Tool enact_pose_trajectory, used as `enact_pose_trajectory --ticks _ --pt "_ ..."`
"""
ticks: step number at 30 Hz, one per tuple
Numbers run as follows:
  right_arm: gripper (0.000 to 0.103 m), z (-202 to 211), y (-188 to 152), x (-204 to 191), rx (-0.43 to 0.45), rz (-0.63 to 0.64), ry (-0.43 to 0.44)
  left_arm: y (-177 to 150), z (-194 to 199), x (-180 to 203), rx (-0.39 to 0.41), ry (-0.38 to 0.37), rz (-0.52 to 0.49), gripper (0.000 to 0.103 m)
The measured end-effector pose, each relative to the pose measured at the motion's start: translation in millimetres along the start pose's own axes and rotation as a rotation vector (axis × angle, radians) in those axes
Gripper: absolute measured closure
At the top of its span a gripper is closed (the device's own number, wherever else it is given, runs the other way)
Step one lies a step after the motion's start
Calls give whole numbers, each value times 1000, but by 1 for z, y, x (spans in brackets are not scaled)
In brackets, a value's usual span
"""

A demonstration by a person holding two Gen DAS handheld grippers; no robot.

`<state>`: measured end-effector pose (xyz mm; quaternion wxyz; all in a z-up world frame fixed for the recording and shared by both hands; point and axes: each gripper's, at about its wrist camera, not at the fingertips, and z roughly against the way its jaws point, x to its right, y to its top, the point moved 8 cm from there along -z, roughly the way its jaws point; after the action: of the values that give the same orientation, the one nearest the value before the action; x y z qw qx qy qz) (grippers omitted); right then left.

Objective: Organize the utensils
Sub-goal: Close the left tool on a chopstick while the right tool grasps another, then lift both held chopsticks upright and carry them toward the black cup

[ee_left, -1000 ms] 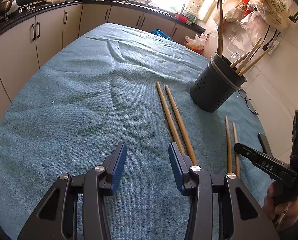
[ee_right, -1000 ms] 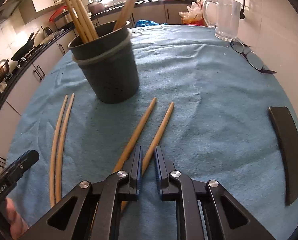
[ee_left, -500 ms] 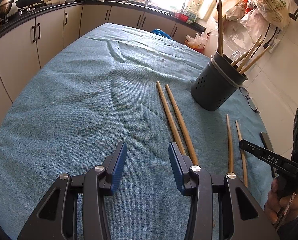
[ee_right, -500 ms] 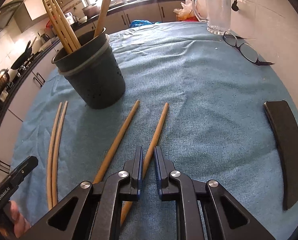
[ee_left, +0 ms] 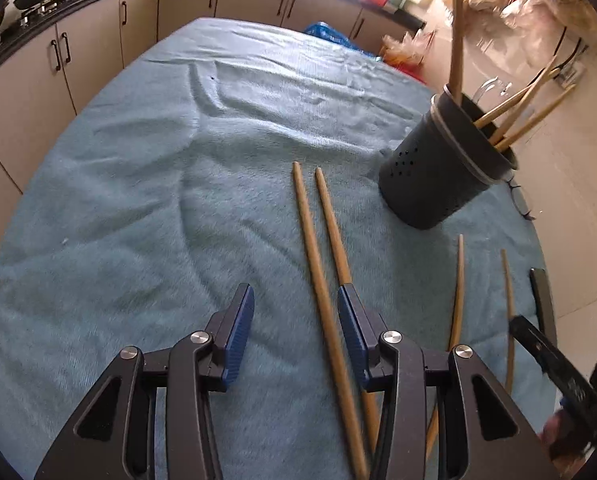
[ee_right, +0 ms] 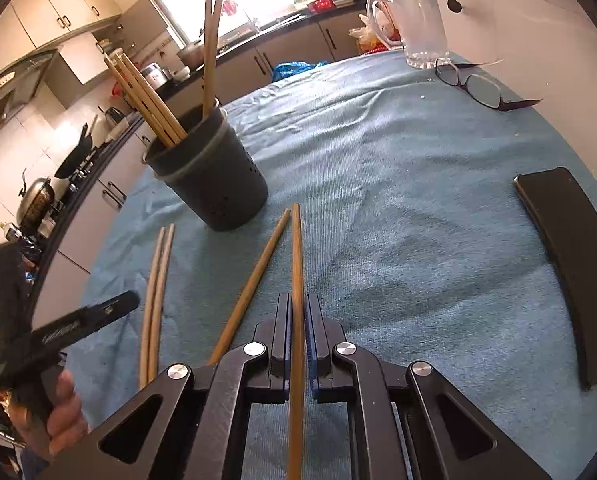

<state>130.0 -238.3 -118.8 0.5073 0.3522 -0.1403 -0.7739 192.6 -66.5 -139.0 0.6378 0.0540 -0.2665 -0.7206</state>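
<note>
Wooden chopsticks, step in hand: pick-up for the holder (ee_right: 214,184). Left of the holder, a pair (ee_right: 156,300) lies flat on the blue cloth (ee_right: 398,220); your left gripper (ee_left: 294,320) hangs half open over them, clasping nothing. Nearer the holder's front lies one loose stick (ee_right: 254,280). Beside it, your right gripper (ee_right: 297,332) is clenched on a single chopstick (ee_right: 297,248). Next, I judge: lift it, tip it upright, drop it into the holder.

No legible text anywhere; the pale lettering on the left hand-held gripper (ee_right: 62,330) is too blurred to read.
</note>
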Motion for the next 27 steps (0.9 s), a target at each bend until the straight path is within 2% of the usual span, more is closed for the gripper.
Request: enact_pose_trajectory --ticks 2,6,8,12,18,27 --pt "96 3 1 0 4 1 7 5 -5 3 -12 24 -4 63" --pt "96 6 2 -1 9 6 19 16 -14 5 -43 128 -27 75" --pt "96 7 2 0 8 4 28 19 -16 7 -47 149 -31 78" --pt "96 9 2 0 12 4 36 19 -16 6 -28 231 -54 93" --pt "96 15 4 -5 25 23 36 3 -5 0 -20 174 -6 97" --pt "96 22 7 -30 59 67 21 -8 1 1 18 142 -16 97"
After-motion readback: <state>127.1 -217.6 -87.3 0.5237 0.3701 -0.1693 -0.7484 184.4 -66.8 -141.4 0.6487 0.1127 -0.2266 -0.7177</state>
